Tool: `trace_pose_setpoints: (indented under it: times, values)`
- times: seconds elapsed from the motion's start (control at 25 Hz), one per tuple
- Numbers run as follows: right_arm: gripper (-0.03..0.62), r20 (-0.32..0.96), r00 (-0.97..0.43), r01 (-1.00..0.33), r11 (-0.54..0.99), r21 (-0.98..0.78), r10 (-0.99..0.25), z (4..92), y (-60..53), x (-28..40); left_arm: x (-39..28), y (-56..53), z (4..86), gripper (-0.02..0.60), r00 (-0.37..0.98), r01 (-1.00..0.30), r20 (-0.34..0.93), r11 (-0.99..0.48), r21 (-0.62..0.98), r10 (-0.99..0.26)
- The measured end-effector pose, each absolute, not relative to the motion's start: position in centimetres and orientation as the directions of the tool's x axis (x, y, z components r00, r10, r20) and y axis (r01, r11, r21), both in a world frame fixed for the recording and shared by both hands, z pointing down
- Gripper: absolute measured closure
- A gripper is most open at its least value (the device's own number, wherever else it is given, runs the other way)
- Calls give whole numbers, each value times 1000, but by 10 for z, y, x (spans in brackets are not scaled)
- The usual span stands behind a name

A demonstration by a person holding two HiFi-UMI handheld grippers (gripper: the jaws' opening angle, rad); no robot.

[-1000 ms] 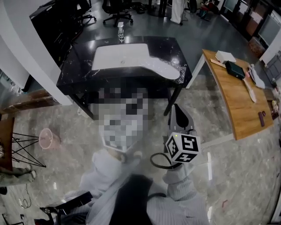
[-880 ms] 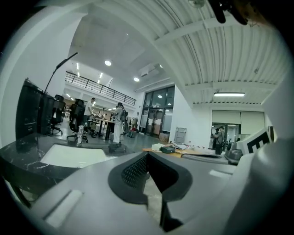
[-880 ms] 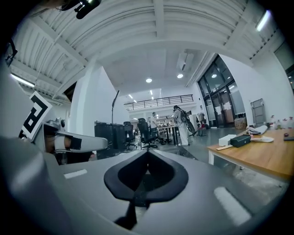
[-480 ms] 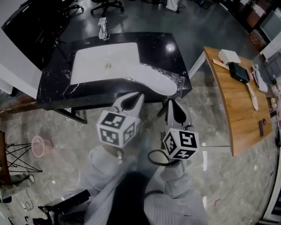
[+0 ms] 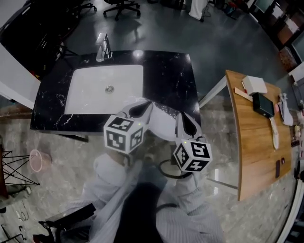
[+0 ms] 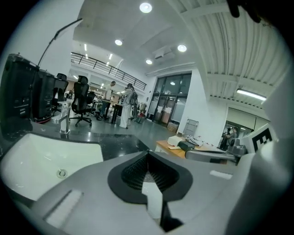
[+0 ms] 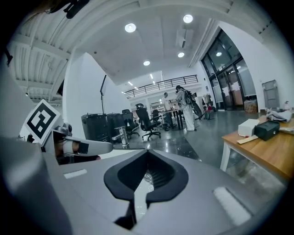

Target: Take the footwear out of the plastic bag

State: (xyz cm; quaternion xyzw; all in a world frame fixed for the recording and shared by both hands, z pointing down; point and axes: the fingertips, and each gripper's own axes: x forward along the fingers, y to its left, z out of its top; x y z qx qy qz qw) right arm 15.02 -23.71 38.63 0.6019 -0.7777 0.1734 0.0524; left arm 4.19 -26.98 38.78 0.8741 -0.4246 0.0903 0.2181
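Note:
A pale, crinkly plastic bag (image 5: 164, 126) lies at the front edge of the black marble table (image 5: 168, 76), partly hidden behind both grippers; no footwear shows. My left gripper (image 5: 141, 107) hovers over the bag's left end, jaws shut and empty. My right gripper (image 5: 184, 118) hangs level with it over the bag's right end, also shut on nothing. In the left gripper view the closed left gripper (image 6: 147, 158) points across the table. In the right gripper view a bit of crinkled plastic (image 7: 147, 176) shows just below the closed right gripper (image 7: 147, 153).
A white basin (image 5: 102, 88) with a tap (image 5: 102, 47) is set into the table's left half. To the right stands a wooden table (image 5: 251, 142) with a white box (image 5: 255, 84) and a black case (image 5: 262, 103). Office chairs (image 5: 121, 5) stand behind, and a pink ring (image 5: 35, 160) lies on the floor at left.
The left gripper has come up into the head view beside the right one. Both now sit closer to the table's front edge, and the pale bag has slid toward them.

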Motion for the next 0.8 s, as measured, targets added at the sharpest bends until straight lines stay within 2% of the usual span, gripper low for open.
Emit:
trace_pose_setpoints:
  times: [0.28, 0.4, 0.64, 0.8]
  values:
    - [537, 395, -326, -925, 202, -323, -859, 421, -266, 170, 62, -303, 422, 524, 649, -761, 440, -526, 379, -621]
    - [513, 452, -369, -892, 173, -417, -812, 439, -263, 181, 62, -308, 433, 469, 696, -718, 474, -543, 436, -539]
    - [490, 486, -544, -731, 102, -674, -685, 474, -234, 211, 23, -320, 453, 394, 756, -652, 512, -536, 537, -406]
    - [476, 497, -641, -647, 63, -760, -586, 494, -210, 225, -18, -324, 465, 342, 777, -622, 539, -528, 578, -324]
